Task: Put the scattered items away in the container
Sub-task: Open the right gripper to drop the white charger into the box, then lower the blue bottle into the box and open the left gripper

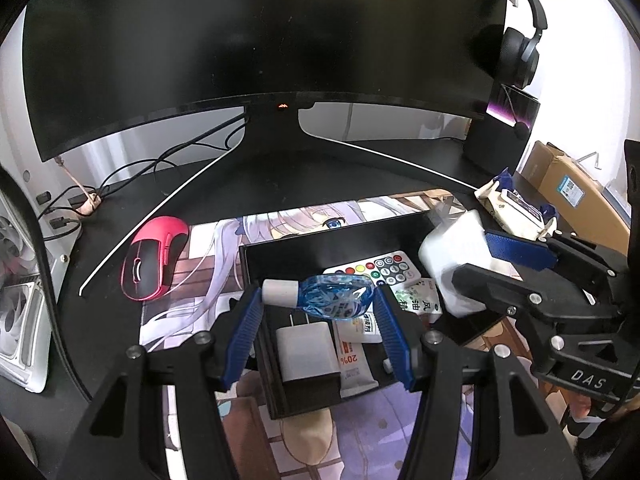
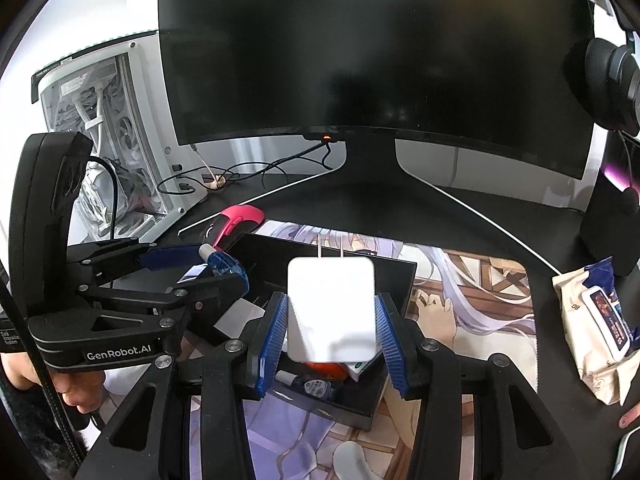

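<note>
Blue bottle (image 1: pixel 334 295), centre frame over the box (image 1: pixel 340 240): light, slick plastic, pinched end to end by the left tongs (image 1: pixel 318 300), so it could squirt out. Right tongs (image 2: pixel 331 320) clamp the white charger (image 2: pixel 332 308) by its flat sides, rigid and heavier, hovering level above the box.

Left gripper (image 1: pixel 318 300): clamped on a blue bottle (image 1: pixel 336 295) with a white cap, held level above the black box (image 1: pixel 256 280).
Right gripper (image 1: pixel 476 264): gripping a white charger (image 1: pixel 452 256) over the box's right edge.
Inside box: remote (image 1: pixel 378 268), small white plug (image 1: pixel 304 350), tube (image 1: pixel 352 364).
Left of box: red mouse (image 1: pixel 154 258).
Behind box: monitor (image 1: pixel 260 48).
</note>
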### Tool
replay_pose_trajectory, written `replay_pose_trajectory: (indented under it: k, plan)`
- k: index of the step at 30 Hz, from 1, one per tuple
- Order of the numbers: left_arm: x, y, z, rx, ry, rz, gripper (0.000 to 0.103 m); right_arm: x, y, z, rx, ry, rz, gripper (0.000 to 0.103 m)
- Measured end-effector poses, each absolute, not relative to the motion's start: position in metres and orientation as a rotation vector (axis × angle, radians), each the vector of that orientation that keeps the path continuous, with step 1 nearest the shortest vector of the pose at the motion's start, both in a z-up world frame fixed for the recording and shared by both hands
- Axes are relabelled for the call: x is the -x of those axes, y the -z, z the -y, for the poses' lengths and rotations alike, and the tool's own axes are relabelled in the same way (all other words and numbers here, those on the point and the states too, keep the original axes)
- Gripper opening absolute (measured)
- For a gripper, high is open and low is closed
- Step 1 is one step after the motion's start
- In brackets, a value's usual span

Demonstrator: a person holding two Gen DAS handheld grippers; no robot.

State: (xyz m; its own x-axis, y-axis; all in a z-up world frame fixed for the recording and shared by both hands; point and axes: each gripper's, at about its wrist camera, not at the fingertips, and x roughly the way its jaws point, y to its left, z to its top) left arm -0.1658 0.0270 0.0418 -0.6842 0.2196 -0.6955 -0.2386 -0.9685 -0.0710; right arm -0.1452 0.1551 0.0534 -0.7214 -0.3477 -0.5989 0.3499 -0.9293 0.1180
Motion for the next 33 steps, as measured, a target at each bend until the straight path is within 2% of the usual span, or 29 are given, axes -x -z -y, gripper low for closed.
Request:
replay_pose_trajectory:
  k: [8,10,19,20,22,24,30,33]
  plan:
    - [0.171,-0.040,-0.027,1.105,-2.669,-0.035,0.057,0.151,-0.048,-0.152,-0.929,2.600,-0.014,0.045]
    - [0.171,-0.040,-0.027,1.106,-2.669,-0.034,0.057,0.151,-0.049,-0.152,-0.921,2.601,-0.014,0.041]
    - [0.169,-0.041,-0.026,1.097,-2.671,-0.038,0.057,0.152,-0.053,-0.150,-0.930,2.604,-0.023,0.044]
    - [0.169,-0.042,-0.026,1.096,-2.671,-0.038,0.057,0.152,-0.054,-0.151,-0.932,2.606,-0.016,0.046]
    - [0.169,-0.042,-0.026,1.094,-2.672,-0.038,0.057,0.151,-0.057,-0.154,-0.924,2.615,0.013,0.060]
    - [0.168,-0.042,-0.026,1.092,-2.671,-0.041,0.057,0.148,-0.060,-0.158,-0.908,2.634,0.027,0.080]
    - [0.168,-0.043,-0.027,1.091,-2.667,-0.042,0.057,0.142,-0.063,-0.160,-0.896,2.655,0.007,0.099]
    - [0.167,-0.042,-0.029,1.092,-2.665,-0.044,0.057,0.139,-0.062,-0.160,-0.894,2.653,-0.006,0.102]
